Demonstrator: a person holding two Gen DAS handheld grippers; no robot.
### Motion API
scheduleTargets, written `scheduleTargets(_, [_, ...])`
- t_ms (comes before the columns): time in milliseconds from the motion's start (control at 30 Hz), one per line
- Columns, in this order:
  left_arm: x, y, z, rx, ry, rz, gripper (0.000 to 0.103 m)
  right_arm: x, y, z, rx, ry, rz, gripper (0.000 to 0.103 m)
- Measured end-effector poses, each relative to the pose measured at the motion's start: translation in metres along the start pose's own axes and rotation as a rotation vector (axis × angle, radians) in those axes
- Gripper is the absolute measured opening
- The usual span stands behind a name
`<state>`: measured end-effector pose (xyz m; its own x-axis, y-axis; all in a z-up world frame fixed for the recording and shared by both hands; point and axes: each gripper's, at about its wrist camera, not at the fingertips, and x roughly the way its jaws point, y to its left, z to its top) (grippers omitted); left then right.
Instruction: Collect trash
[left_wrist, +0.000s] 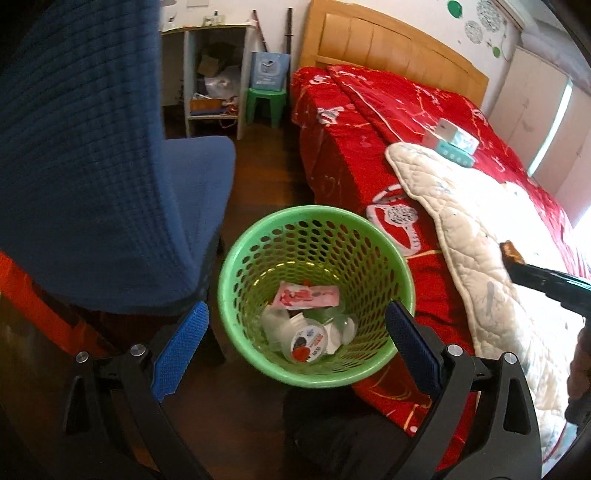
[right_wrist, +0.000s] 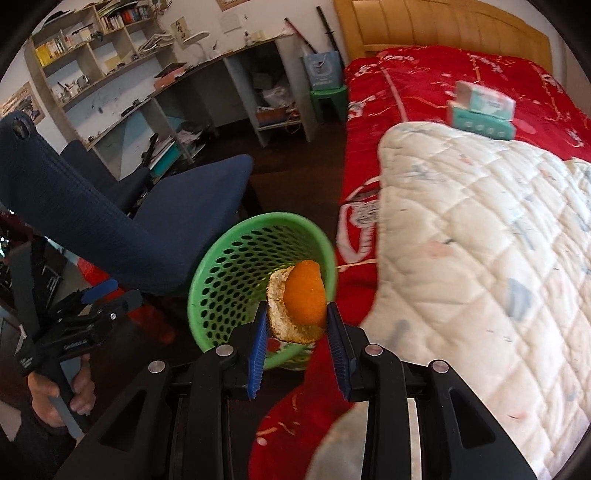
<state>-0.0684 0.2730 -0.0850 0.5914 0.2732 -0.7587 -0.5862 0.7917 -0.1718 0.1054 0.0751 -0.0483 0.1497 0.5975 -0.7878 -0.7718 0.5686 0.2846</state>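
Observation:
A green perforated waste basket (left_wrist: 369, 236) stands on the floor beside the bed, holding a pink wrapper (left_wrist: 308, 297), a round lid and clear plastic scraps. My left gripper (left_wrist: 297, 317) hangs open above the basket's near rim, with nothing between its blue pads. In the right wrist view my right gripper (right_wrist: 297, 314) is shut on a piece of orange peel (right_wrist: 303, 295), held over the bed's edge in front of the basket (right_wrist: 229, 266). From the left wrist view the right gripper (left_wrist: 511, 251) reaches in from the right above the quilt, its peel barely visible.
A blue office chair (left_wrist: 110, 184) crowds the basket's left side. The bed's red cover (left_wrist: 351, 122) and a white quilt (right_wrist: 480, 240) lie to the right, with a teal tissue box (right_wrist: 480, 107) on top. A desk with shelves (right_wrist: 129, 74) and a green stool (left_wrist: 266, 103) stand at the back.

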Motion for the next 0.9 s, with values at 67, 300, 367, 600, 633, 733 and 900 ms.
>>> scheduleTargets(67, [-0.002,0.005,-0.002,-0.008,-0.001,0.005,0.095,0.012,0.01,0.003,-0.007,0.011,0.013,0.031])
scheduleTargets(300, [-0.006,0.018,-0.004,-0.036,-0.006,0.012,0.095,0.044,0.034,0.014,-0.006,0.039,0.046,0.032])
scheduleTargets(367, [-0.007,0.02,-0.004,-0.038,-0.01,0.016,0.095,0.053,0.04,0.015,0.001,0.045,0.056,0.034])
scheduleTargets(600, [-0.01,0.026,-0.006,-0.058,-0.005,0.016,0.095,0.063,0.049,0.016,0.033,0.041,0.097,0.049])
scheduleTargets(633, [-0.011,0.025,-0.007,-0.058,-0.005,0.016,0.095,0.062,0.05,0.016,0.037,0.038,0.096,0.049])
scheduleTargets(733, [-0.012,0.02,-0.006,-0.051,-0.008,0.014,0.095,0.056,0.048,0.013,0.047,0.031,0.099,0.051])
scheduleTargets(900, [-0.018,0.005,-0.004,-0.027,-0.019,0.001,0.095,0.031,0.036,0.007,0.054,0.001,0.065,0.063])
